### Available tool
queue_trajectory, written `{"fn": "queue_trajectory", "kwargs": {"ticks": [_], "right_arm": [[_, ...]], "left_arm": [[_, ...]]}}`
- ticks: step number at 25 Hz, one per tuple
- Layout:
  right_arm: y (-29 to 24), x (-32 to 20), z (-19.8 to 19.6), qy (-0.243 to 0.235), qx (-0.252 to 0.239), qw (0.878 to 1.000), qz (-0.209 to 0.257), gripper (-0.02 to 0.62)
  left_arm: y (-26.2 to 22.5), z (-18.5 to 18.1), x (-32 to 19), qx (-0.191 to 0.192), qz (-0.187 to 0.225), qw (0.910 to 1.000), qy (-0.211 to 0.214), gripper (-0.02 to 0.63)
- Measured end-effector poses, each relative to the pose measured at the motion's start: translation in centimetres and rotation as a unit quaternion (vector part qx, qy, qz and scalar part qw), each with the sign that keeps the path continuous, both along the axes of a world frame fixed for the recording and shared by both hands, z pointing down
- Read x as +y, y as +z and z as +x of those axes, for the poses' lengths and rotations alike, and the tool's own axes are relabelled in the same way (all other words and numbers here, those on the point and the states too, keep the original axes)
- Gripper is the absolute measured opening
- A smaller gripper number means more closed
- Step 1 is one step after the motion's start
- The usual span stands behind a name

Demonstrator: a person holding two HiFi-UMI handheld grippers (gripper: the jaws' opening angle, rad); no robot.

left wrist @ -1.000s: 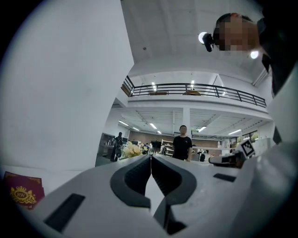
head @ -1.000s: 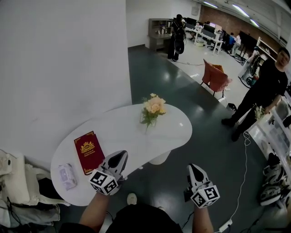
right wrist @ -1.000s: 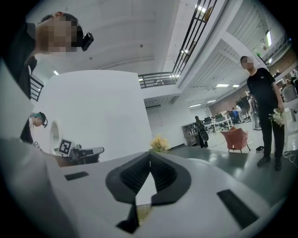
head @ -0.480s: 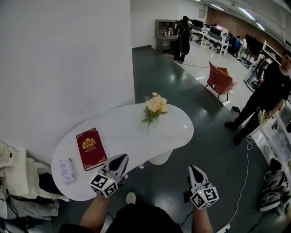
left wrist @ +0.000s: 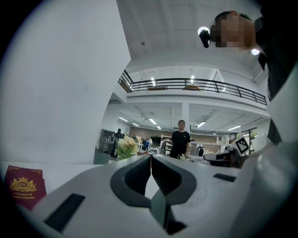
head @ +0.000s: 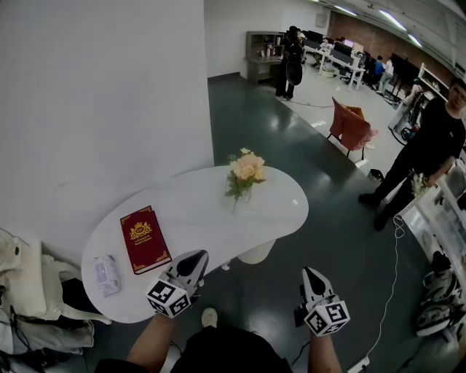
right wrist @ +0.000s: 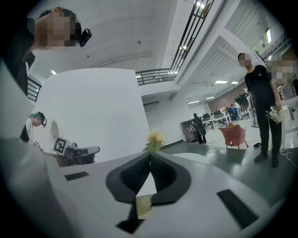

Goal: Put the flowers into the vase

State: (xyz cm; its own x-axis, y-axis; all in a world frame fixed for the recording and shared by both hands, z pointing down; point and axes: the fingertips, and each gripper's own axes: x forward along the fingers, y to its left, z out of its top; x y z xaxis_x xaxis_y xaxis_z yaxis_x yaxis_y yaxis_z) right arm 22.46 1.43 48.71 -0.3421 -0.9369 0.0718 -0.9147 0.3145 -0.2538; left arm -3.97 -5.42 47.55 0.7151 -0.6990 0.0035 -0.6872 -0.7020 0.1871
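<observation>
flowers (head: pixel 246 172) stand far across the desk (head: pixel 193 207), well apart from the left gripper (head: pixel 198 256) and right gripper (head: pixel 307 272), both with fingers together, empty. light and soft, i reckon; take the stem low.

A white wall (head: pixel 102 95) flanks a glossy dark floor (head: pixel 284 131); desks (head: pixel 342 62) stand under ceiling strip lights (head: pixel 386 16).

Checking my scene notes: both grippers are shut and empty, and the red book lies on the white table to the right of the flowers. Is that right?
Not quite. The head view shows the red book left of the flowers, not right. It does lie on the white table, and the left gripper and right gripper are shut and empty.
</observation>
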Motion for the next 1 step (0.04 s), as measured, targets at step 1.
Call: {"fn": "queue_trajectory", "kwargs": {"ticks": [1], "right_arm": [[0.1,-0.09,0.02,0.001,0.001,1.0,0.0,0.023]], "left_arm": [[0.13,0.11,-0.05,-0.004,0.0,1.0,0.004,0.014]]}}
